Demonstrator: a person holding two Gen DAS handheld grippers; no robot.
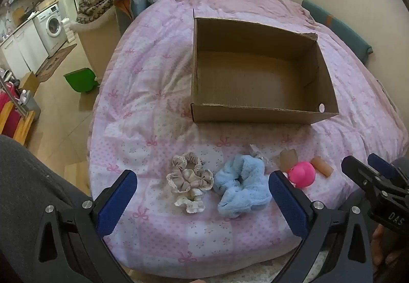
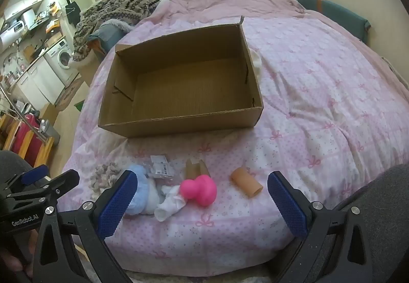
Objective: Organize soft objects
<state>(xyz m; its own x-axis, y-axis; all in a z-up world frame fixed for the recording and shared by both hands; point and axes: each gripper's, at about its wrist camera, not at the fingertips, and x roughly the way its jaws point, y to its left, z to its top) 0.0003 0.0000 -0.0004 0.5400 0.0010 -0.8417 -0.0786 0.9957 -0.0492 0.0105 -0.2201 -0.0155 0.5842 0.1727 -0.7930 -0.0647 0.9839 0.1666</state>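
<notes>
Both our grippers hang wide open and hold nothing: left gripper [image 1: 203, 196] over the beige lace scrunchie [image 1: 190, 180] and blue fluffy scrunchie [image 1: 241, 184], right gripper [image 2: 202, 200] over the pink silicone toy [image 2: 200, 188], white sock [image 2: 170, 202] and tan tube [image 2: 246, 182]. We see the cardboard box [image 2: 179, 127] beyond them on the pink quilt [image 2: 319, 104].

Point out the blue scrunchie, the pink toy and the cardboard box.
blue scrunchie [image 1: 241, 184]: left wrist view, its fluffy middle.
pink toy [image 2: 199, 189]: right wrist view, centre of its body.
cardboard box [image 2: 179, 127]: right wrist view, near outer wall.
</notes>
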